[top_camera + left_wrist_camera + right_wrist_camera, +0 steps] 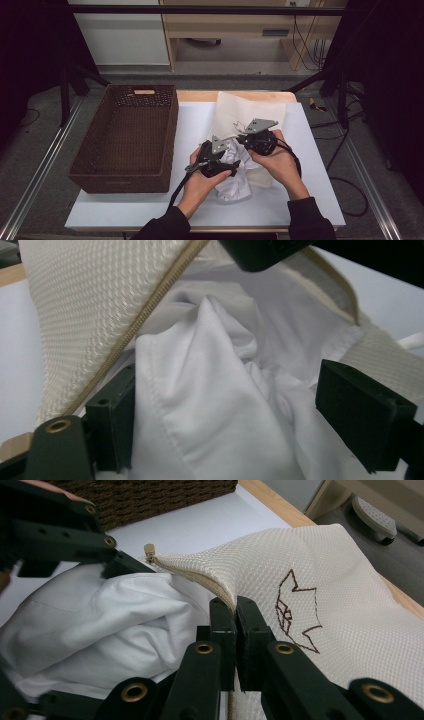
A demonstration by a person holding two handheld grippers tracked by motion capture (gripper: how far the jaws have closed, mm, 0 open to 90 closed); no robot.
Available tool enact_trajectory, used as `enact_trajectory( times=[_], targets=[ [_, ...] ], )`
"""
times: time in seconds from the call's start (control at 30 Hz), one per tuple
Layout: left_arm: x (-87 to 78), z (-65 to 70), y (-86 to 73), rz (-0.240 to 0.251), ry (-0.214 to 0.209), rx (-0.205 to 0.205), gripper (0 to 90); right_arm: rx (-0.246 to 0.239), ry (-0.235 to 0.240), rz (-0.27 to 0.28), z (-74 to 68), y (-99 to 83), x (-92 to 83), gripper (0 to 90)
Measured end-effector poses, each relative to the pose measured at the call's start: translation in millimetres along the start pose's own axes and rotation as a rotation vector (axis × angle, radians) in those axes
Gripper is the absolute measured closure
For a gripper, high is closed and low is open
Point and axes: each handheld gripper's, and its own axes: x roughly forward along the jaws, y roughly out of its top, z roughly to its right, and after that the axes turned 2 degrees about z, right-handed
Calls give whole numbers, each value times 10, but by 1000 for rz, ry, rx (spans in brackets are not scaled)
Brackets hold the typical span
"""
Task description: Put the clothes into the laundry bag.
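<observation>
White cloth [234,181], one piece, crumpled at the near middle of the bench [125,210], half inside one cream mesh bag [245,112]. Left claw [220,425] spread wide around the cloth at the bag's mouth. Right claw [236,630] pressed together on the bag's zipper [192,577] edge, lifting it. Bag has a woven texture, a tan zipper and one brown line drawing [297,612]. One brown wicker basket [127,137] sits left, well apart.

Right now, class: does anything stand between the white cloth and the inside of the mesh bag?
Nothing visible does. The right gripper pinches the mesh bag at its zipper edge, holding the mouth open, and the white cloth already lies partly inside.
</observation>
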Motion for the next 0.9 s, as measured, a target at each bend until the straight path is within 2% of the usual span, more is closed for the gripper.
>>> enact_trajectory(
  times=[0.13,0.2,0.27,0.3,0.33,0.4,0.5,0.6,0.73,0.8,0.9],
  targets=[
    [-146,-3,5,16,-31,-5,144,0,-2,-1,2,-3,-7,879],
    [-233,3,-13,13,-45,37,135,0,-2,-1,2,-5,-8,878],
    [-264,0,-22,15,-49,46,135,2,-3,1,0,-6,-6,878],
    [-310,-7,-40,31,-69,41,136,4,-4,-2,-6,-6,-3,878],
    [-310,-7,-40,31,-69,41,138,-1,-4,0,-6,-6,-1,878],
    [-380,-1,-62,50,-109,36,152,-3,-4,-3,-10,-6,3,878],
    [-417,19,-72,64,-127,42,156,-2,-4,-6,-23,-6,9,878],
    [-479,48,-82,80,-128,42,161,-4,-4,-5,-31,-11,15,878],
    [-598,66,-130,92,-94,56,214,-3,-8,-7,-31,-19,6,878],
    [-627,60,-150,86,-88,55,277,-2,-8,-8,-32,-20,1,878],
    [-715,34,-230,49,-74,43,415,-5,-10,-11,-32,-29,-2,878]
  ],
)
